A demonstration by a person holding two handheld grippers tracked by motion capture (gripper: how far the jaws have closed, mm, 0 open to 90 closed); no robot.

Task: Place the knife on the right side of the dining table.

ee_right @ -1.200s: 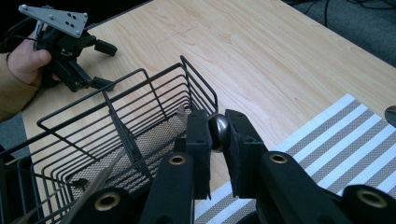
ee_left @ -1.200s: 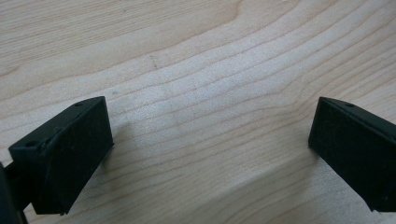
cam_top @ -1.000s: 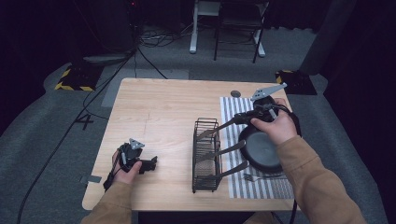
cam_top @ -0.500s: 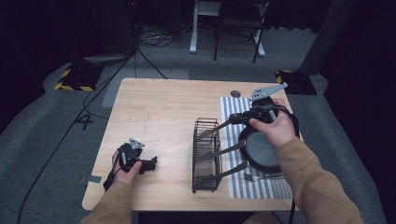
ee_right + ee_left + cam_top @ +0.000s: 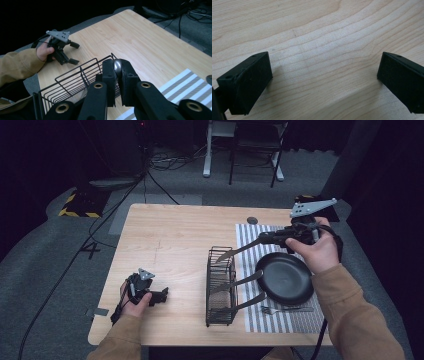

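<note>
The knife (image 5: 239, 251) is clamped at its handle end between the jaws of the right gripper (image 5: 263, 239), its blade running out to the left and slightly down so that the tip hangs over the top rim of the wire rack (image 5: 220, 287). In the high view the whole knife can be followed from gripper to rack, with a black pan (image 5: 284, 278) on the striped mat (image 5: 248, 232) just beneath the right hand (image 5: 315, 251). The right gripper view gives the grip itself: the pads are closed to a narrow slit on the rounded metal end of the knife (image 5: 117, 66), held above the rack (image 5: 75, 82). Two more handles stick out of the rack toward the pan.

The left gripper (image 5: 159, 296) rests on the table (image 5: 175, 235) near its front left edge, well apart from the rack. Its own view shows the jaws standing wide, bare wood (image 5: 319, 57) between them, gripping nothing.
</note>
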